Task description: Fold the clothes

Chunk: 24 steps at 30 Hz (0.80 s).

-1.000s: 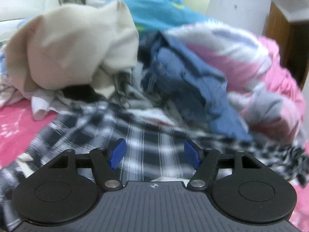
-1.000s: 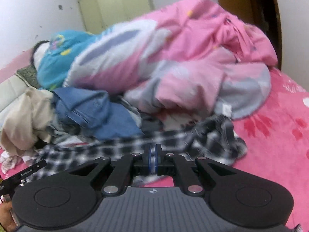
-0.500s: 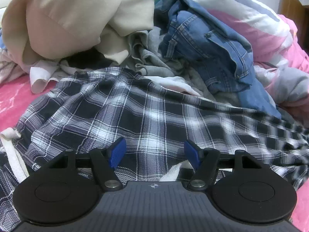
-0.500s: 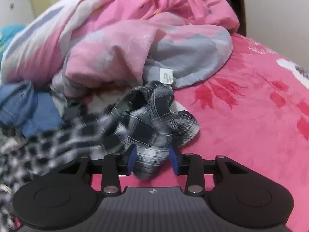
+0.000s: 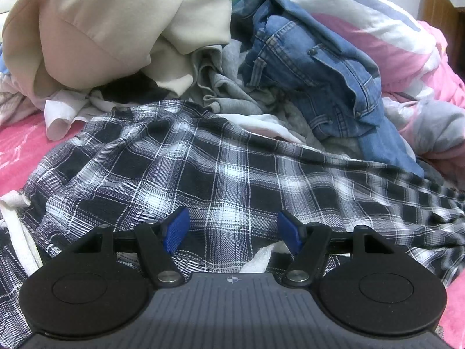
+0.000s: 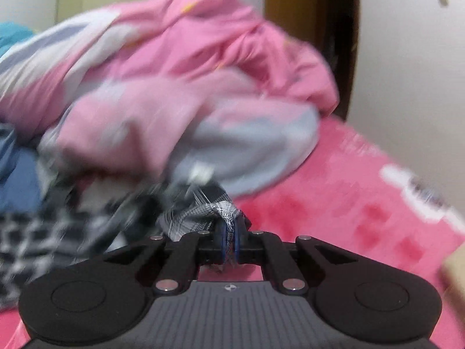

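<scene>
Right gripper [image 6: 228, 242]: jaws pinched tight on a bunched corner of the plaid shirt [image 6: 203, 218]; the right wrist view is blurred, so how deep the cloth sits between the blue pads is hard to tell.
Left gripper [image 5: 232, 229]: jaws wide apart, nothing pressed between them, poised just over the plaid shirt [image 5: 232, 174], which lies spread on the pink bed cover [image 5: 17, 142] in front of the laundry heap.
Biggest risk, heap drag: the shirt's far edge runs under or against the blue jeans [image 5: 319, 67] and grey garment [image 5: 229, 93]; I judge that a pull from the right corner alone could haul those along and topple the beige hoodie [image 5: 116, 29] onto the working area.
Next risk, thin pinch: only a small wad seems caught on the right, so a sharp tug could slip it free.
Lesser risk, wrong layer: the left jaws hover over the shirt's middle, not an edge; closing here would likely gather a fold of the body and leave the shirt twisted, not flat.
Smallest risk, white drawstring [image 5: 258, 258]: it lies right by the left pads and could be nipped instead of plaid cloth.
</scene>
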Motion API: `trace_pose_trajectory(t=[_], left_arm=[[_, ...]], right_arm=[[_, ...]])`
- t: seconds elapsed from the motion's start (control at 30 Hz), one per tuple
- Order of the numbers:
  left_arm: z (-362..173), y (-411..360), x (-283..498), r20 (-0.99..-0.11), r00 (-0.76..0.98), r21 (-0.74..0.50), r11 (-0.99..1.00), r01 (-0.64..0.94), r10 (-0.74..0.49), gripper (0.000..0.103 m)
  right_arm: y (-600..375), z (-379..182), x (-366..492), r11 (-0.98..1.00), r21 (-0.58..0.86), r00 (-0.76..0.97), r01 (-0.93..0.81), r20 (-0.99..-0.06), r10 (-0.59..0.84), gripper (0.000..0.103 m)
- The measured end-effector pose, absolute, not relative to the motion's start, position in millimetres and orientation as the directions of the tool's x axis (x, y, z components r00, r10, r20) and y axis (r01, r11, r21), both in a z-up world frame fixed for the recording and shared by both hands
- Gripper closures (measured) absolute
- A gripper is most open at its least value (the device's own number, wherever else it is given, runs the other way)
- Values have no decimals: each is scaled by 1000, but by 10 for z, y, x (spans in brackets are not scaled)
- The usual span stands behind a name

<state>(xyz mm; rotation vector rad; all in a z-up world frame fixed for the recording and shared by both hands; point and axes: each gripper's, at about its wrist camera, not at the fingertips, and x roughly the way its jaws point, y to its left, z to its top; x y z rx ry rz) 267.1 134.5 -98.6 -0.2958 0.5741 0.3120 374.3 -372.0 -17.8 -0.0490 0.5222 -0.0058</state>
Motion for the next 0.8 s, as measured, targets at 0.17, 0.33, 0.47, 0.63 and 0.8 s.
trace_pose_trajectory(t=[0.17, 0.33, 0.47, 0.63, 0.8], left_arm=[[-988, 1346, 2670, -570, 796, -181, 913, -365, 205, 36], [-990, 1341, 2664, -569, 796, -182, 913, -365, 205, 36], [-994, 1336, 2664, -568, 797, -181, 913, -364, 205, 36], [-992, 1333, 2661, -565, 799, -180, 914, -364, 207, 36], [-898, 1322, 2567, -512, 841, -214, 923, -321, 174, 36]], right_arm=[[-4045, -10, 4123, 986, -106, 885, 130, -435, -164, 98], [-4355, -222, 4579, 937, -167, 786, 307, -511, -348, 51], [-4643, -299, 4438, 895, -69, 751, 440, -518, -410, 51], [-4772, -458, 4016, 868, 393, 773, 303, -635, 18, 51], [-4395, -672, 3693, 800, 574, 714, 175, -634, 299, 52]])
